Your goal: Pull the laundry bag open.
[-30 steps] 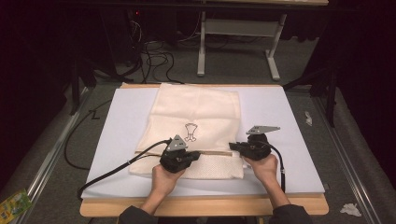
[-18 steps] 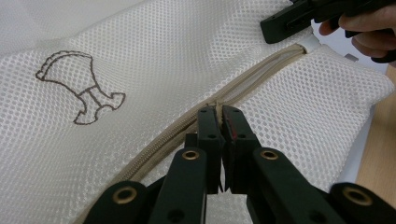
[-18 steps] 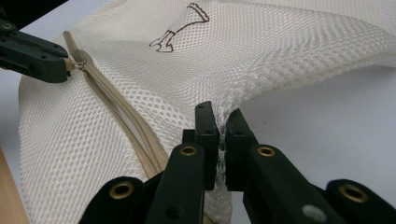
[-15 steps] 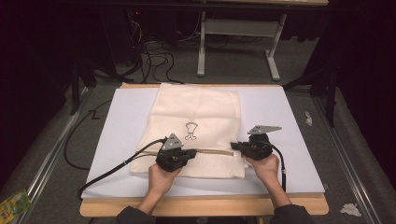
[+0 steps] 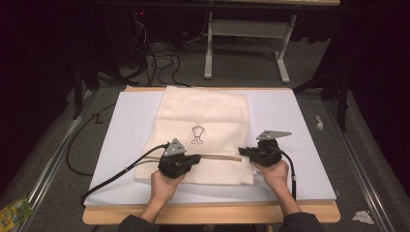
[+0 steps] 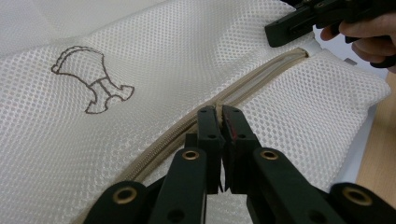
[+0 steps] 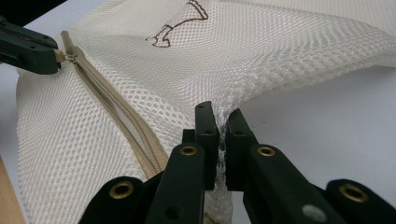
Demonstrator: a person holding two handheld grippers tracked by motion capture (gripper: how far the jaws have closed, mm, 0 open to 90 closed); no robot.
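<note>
1. As it lies flat on the surface, the mesh bag has its zipper running crosswise between my hands, long axis left to right.
2. Left hand-held gripper: clamped on the zipper pull, the nearer one.
3. Right hand-held gripper: clamped on the bag's mesh edge at the zipper's right end.

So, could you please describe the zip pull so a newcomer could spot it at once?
On the white mat lies a cream mesh bag. A beige zipper crosses its near part; the zip pull sits where the left gripper pinches that line.
</note>
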